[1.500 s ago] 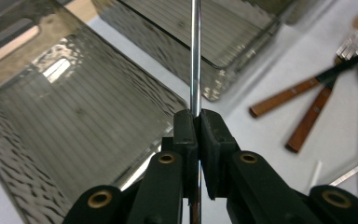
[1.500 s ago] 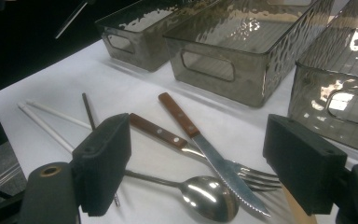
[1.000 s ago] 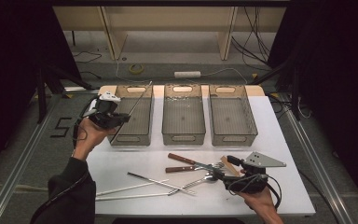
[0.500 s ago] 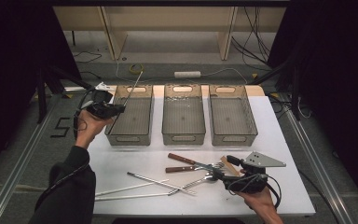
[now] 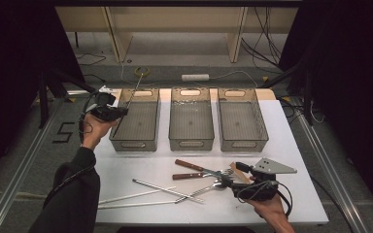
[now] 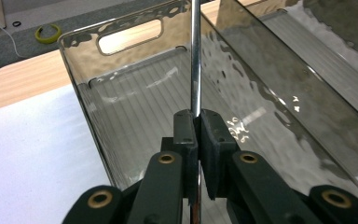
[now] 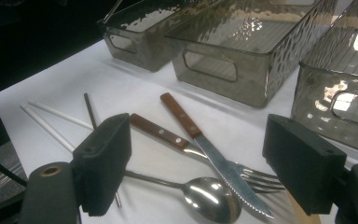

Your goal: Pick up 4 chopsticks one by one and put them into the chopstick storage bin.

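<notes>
Left gripper (image 5: 121, 112) is clamped tight on a thin shiny metal chopstick (image 6: 195, 56), holding it over the leftmost smoky-grey transparent plastic bin (image 5: 135, 143), rod pointing toward the bin's far end. Not released yet.

Right gripper (image 7: 209, 163) sits with jaws wide apart, nothing between them, low over the cutlery pile at the table's near right.

All three bins look empty as far as I can tell, so sorting has barely begun. Left on the white tabletop (image 5: 296, 160): wooden-handled steak knife (image 7: 205, 144), wooden-handled fork (image 7: 168, 135), steel spoon (image 7: 209, 198), another metal chopstick (image 5: 167, 190), two white chopsticks (image 5: 136, 196).

My read: first item about to go in, everything else pending.
</notes>
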`<state>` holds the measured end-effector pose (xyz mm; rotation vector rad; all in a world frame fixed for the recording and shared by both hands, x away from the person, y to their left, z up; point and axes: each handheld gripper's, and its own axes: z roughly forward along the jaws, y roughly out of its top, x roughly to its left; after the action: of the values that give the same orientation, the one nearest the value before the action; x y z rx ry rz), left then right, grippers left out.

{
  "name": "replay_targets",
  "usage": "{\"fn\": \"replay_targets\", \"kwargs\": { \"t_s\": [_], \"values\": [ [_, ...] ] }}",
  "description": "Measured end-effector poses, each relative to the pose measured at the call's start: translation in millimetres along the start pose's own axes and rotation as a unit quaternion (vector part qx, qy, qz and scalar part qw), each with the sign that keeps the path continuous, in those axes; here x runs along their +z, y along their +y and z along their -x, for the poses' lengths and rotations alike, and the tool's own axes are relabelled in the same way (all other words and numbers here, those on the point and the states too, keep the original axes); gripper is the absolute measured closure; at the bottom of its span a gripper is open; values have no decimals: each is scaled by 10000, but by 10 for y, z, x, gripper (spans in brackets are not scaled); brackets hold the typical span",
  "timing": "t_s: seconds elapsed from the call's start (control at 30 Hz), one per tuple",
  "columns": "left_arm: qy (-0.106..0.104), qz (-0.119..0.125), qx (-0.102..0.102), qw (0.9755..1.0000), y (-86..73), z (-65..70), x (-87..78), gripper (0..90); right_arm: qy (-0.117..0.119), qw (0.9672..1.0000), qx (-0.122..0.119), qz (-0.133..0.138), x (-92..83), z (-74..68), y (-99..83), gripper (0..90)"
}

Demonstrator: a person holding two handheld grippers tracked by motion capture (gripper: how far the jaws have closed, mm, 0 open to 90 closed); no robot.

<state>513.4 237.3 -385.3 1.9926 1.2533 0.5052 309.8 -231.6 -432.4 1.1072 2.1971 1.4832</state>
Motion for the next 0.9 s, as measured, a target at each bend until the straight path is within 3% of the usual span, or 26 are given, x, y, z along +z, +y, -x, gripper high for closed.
{"fn": "replay_targets", "kwargs": {
  "t_s": [0.1, 0.27, 0.9],
  "values": [
    [-17, -16, -25, 10000, -39, -20, 34, 847, 7, 10000, 8, -11, 4, -3, -1, 247],
    [60, -124, 120, 9998, -116, -4, 124, 847, 24, 10000, 19, -16, 8, -2, 0, 247],
    [83, -221, 25, 9997, -263, -11, 270, 847, 27, 10000, 6, -18, 4, -7, 0, 247]
  ]
}}
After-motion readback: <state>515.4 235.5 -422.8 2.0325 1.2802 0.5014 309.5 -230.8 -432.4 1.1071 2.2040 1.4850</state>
